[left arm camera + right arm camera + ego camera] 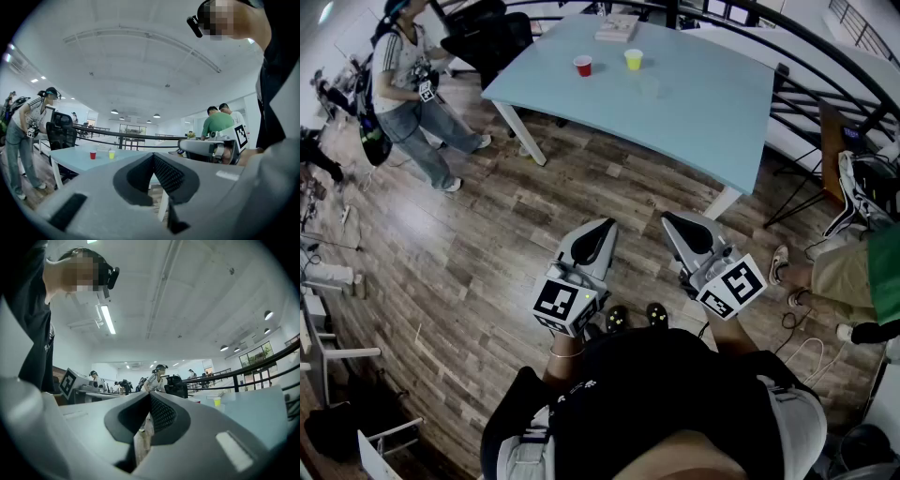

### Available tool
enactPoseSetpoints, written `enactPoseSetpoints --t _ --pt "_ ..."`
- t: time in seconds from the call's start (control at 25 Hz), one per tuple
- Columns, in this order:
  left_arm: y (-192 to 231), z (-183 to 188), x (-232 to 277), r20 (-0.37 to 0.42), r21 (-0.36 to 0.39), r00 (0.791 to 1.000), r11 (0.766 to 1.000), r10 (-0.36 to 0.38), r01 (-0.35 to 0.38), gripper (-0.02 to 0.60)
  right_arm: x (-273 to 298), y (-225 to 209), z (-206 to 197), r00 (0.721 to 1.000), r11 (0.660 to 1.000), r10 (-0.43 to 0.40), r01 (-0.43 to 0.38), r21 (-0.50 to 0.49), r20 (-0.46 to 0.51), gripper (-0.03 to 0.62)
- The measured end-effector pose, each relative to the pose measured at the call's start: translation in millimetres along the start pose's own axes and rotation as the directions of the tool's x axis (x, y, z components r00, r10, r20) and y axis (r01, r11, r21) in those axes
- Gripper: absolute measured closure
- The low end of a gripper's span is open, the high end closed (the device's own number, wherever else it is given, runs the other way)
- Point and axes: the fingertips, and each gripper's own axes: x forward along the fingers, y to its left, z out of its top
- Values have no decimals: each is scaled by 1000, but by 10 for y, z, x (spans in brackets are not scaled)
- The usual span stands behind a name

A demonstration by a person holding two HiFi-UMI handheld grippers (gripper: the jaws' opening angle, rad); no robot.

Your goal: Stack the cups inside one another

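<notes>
Room: open office with a brown wood-plank floor [478, 253]; a light blue desk [703, 112] stands in the upper middle of the head view, well away from the person holding the grippers.
Left gripper: the grey two-jaw left gripper [606, 225] is held level close to the body at lower centre, over bare floor. In its own view the ribbed black pads are pressed together with nothing between them.
Right gripper: the grey two-jaw right gripper [671, 221] sits just beside the left one, tipped slightly upward. Its pads are also pressed together and it holds nothing.
Contact: neither gripper touches a cup or the desk.
Cups: a small red plastic cup [583, 66] and a small yellow plastic cup [634, 60] stand upright near each other on the far part of the desk, apart and not nested.
Other things: a pale book-like object [619, 26] lies at the desk's far edge. A person in a striped top [405, 70] stands at upper left.
Step in hand: judged from this, the approach; no stacking has begun.
Next move calls for: closing the gap to the desk, spreading one gripper's pads around a cup's wall, then lifting it over the other cup and lowering it in straight.
</notes>
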Motion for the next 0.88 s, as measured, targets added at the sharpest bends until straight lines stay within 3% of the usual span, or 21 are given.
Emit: enactPoseSetpoints --t 0.4,0.88 --pt "54 -55 -136 1 -16 1000 1000 -11 11 594 59 108 -60 1000 999 -6 6 42 2 591" --pt "443 24 -451 33 -26 999 1000 -15 16 594 470 359 -78 1000 998 -2 1 59 21 591"
